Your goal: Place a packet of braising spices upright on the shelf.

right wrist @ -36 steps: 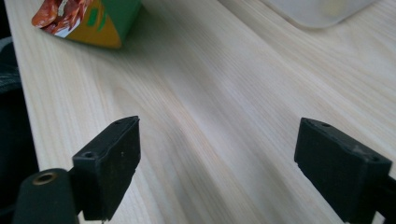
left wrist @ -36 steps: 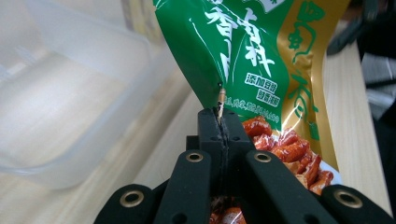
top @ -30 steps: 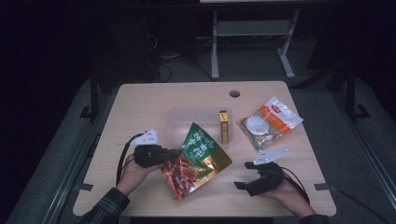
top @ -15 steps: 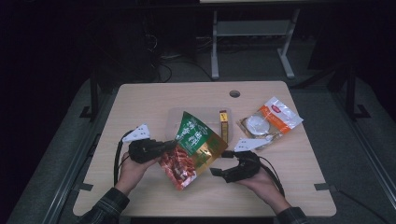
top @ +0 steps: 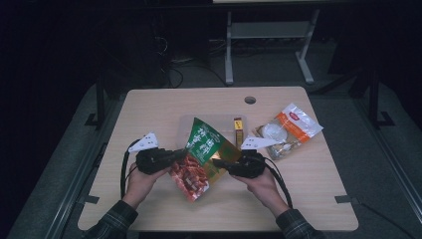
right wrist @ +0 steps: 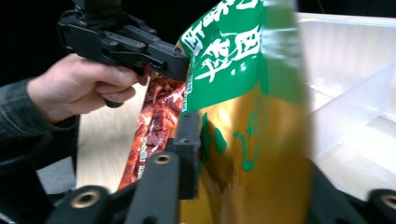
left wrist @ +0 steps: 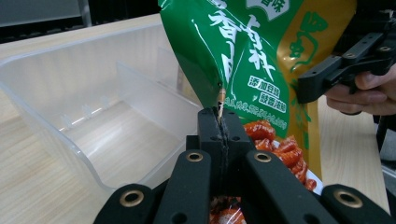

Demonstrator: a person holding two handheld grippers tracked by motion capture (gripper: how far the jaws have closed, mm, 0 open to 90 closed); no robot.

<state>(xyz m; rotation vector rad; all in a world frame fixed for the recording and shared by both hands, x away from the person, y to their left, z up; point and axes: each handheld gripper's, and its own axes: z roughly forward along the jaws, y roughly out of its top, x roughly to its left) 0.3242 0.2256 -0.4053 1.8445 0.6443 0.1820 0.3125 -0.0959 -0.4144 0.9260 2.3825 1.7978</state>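
Snack bag hangs between both grippers, just in front of the clear tray and tilted over its near wall. Left gripper is clenched tight on the bag's side seam. Right gripper has just been closing, with the bag's gold edge between its jaws; whether both pads press yet I cannot tell, since the far jaw is hidden behind the foil. Beyond the tray lie a small yellow box and a white packet. Likely risk: the slick foil slips from a partial right grip, or the two hands pull apart and tear the seam, spilling onto the table.
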